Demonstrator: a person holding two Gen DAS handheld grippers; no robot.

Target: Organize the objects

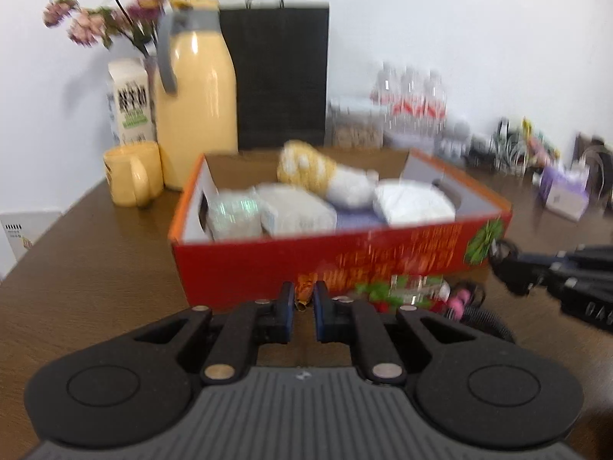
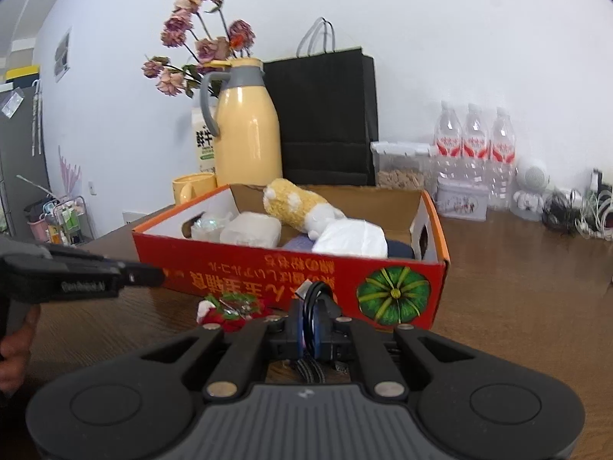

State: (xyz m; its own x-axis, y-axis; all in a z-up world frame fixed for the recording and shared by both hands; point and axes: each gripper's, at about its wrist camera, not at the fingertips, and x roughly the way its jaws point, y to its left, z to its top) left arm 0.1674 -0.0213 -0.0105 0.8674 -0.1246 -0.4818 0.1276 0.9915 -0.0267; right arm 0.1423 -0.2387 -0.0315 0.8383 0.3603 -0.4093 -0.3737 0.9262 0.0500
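Left wrist view: both tongs clamped in front of the red box

In the left wrist view the left tongs [image 1: 304, 299] are nearly together, pinching a small gold-and-orange wrapped item [image 1: 303, 292] between the fingertips, just in front of the red box [image 1: 345, 264]. What the item is cannot be told through the blur. In the right wrist view the right tongs [image 2: 311, 320] are pressed tight on a black cable [image 2: 312, 299] that loops up between the fingers, its braided end hanging below. Just left of them a red-and-green trinket [image 2: 231, 310] lies on the brown surface [image 2: 517, 287], close to the box wall. Inside the box sit a yellow-and-white plush toy [image 2: 295, 205], a white folded packet [image 2: 350, 241] and clear plastic packs [image 2: 251, 230]. Behind the box stand a yellow mug [image 2: 193, 188], a yellow jug [image 2: 247, 130] and a black paper bag [image 2: 325, 115]; water bottles [image 2: 475, 145] line the wall to the right
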